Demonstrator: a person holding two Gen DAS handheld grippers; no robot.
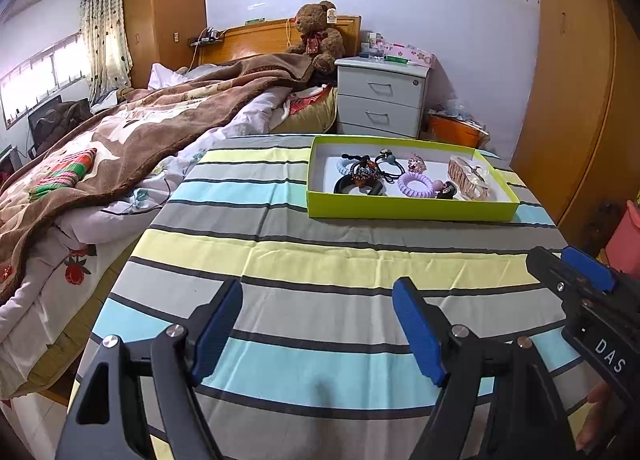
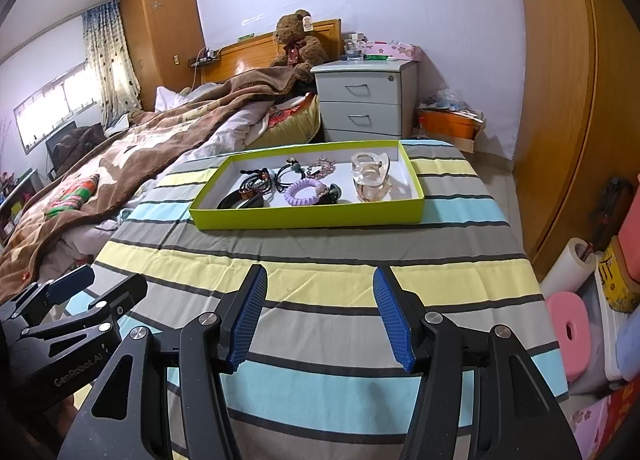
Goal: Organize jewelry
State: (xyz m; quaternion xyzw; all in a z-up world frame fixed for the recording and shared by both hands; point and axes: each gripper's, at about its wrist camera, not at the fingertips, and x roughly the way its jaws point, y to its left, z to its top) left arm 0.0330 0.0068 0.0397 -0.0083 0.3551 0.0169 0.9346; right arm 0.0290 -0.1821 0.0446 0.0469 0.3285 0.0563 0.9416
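A lime-green tray sits at the far side of a striped table. It holds a purple coil hair tie, black hair ties, a black band, a pink sparkly clip and a clear pinkish claw clip. My left gripper is open and empty, low over the near table. My right gripper is open and empty beside it. Each shows in the other's view: the right gripper in the left wrist view, the left gripper in the right wrist view.
The striped tablecloth covers the table. A bed with a brown blanket lies to the left. A grey nightstand and teddy bear stand behind. A wooden wardrobe and floor clutter are right.
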